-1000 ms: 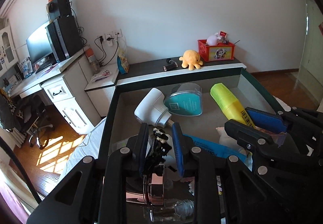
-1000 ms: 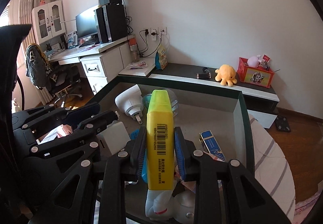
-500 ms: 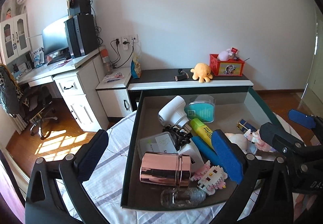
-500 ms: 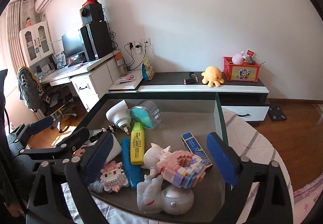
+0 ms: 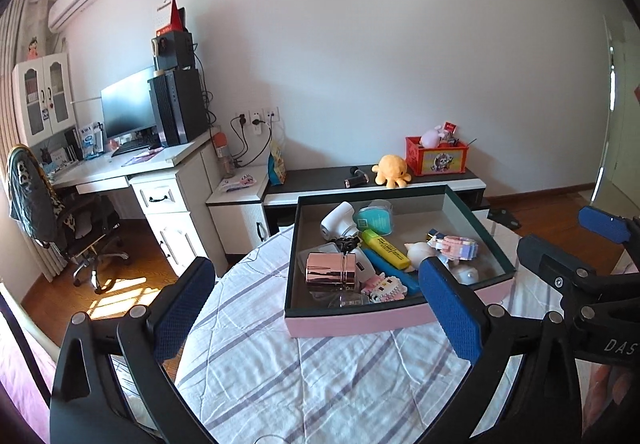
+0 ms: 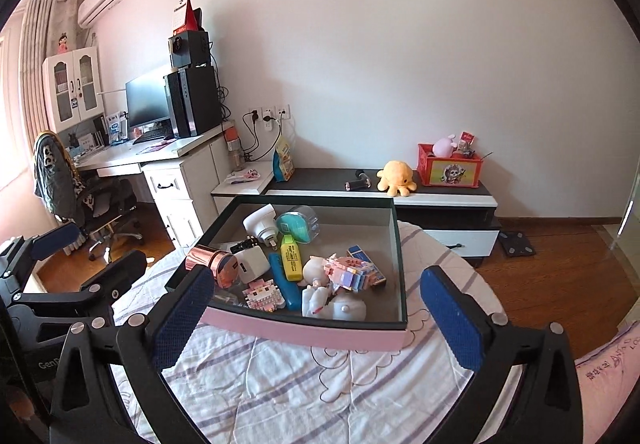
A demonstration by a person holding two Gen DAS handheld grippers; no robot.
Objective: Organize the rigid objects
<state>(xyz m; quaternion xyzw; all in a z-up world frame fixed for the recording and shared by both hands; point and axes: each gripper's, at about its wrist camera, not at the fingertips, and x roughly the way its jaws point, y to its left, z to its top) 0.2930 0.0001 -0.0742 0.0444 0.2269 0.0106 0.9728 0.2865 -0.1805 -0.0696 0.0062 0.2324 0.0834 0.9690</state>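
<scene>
A bedroom with a desk along the wall; in front of me a round surface [image 5: 340, 376] under a striped cloth carries the pink box [image 6: 320, 336], set near its far edge. My left tool [image 5: 316, 308] and right tool [image 6: 316, 312] both hang released and empty, short of the box. Inside, the rose-gold canister [image 5: 331, 271] looks stiff, slick and weighty, so I'd pinch it across its ribbed middle. The yellow highlighter [image 6: 291, 258] is light and rigid: take it mid-barrel. The brick-built pink figure [image 6: 352, 271] seems brittle, so I'd grip its base gently
</scene>
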